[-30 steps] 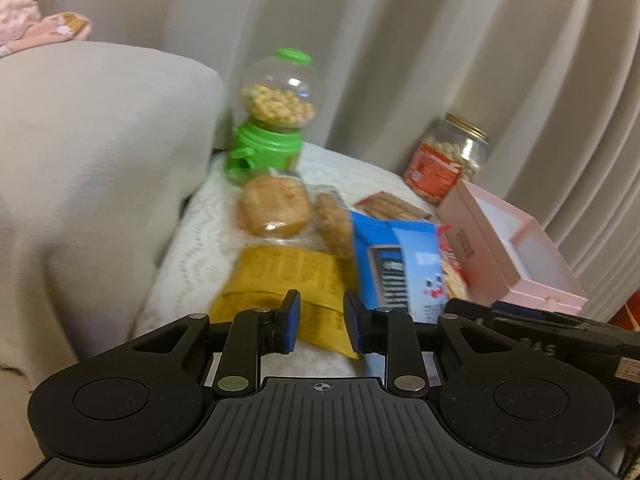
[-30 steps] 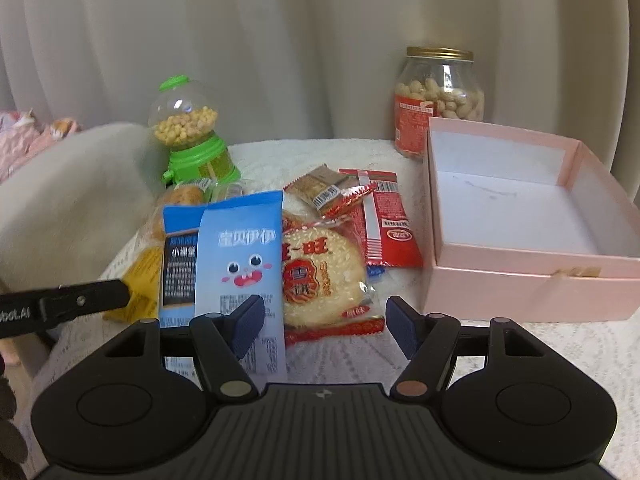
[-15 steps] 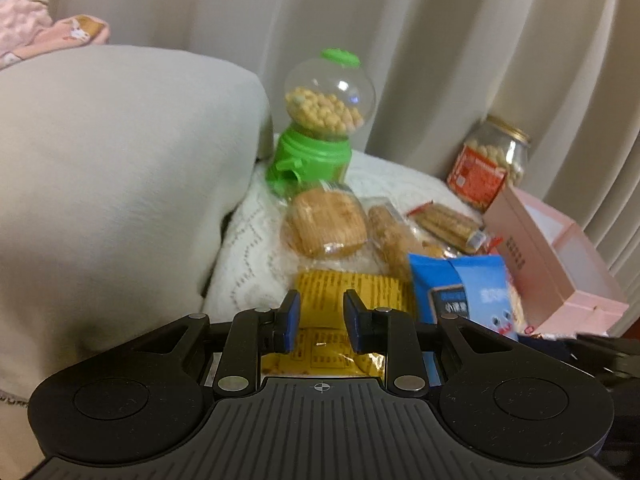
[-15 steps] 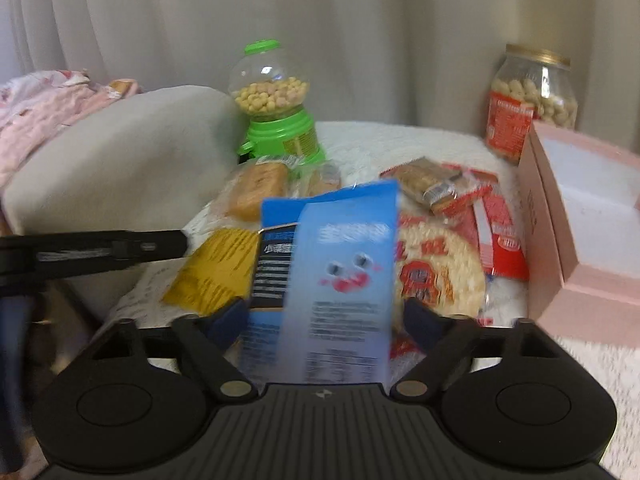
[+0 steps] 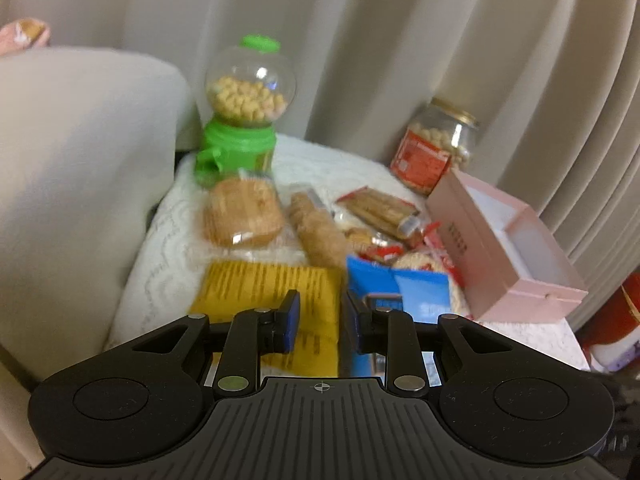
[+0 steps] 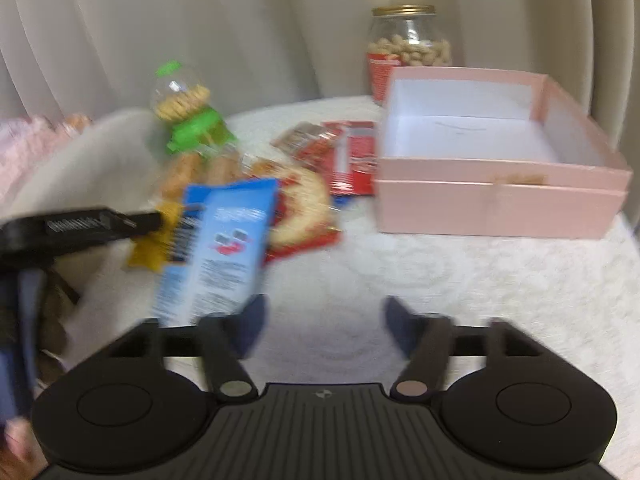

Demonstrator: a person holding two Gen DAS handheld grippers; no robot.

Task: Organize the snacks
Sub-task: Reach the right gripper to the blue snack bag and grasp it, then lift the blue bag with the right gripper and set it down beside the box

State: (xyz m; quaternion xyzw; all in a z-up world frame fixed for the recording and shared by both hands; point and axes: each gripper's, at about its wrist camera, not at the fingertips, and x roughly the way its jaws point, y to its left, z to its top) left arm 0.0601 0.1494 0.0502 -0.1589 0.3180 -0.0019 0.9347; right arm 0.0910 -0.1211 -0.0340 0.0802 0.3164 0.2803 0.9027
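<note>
My right gripper has swung to the right: the blue snack packet that lay between its fingers half a second ago now sits off by the left finger, and bare white surface shows in the gap. Its jaws are opening, with nothing between them. The pink box now lies more squarely ahead. My left gripper's view has drifted, with the box fuller in frame.

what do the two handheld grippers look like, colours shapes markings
Both look alike: a black ribbed body with a small crosshair mark, a round disc on each side, and black link arms on silver pivot pins. The left gripper has blue-padded fingers; the right gripper has dark blue ones. From the right view, the left gripper's side carries white lettering, too blurred to read.
</note>
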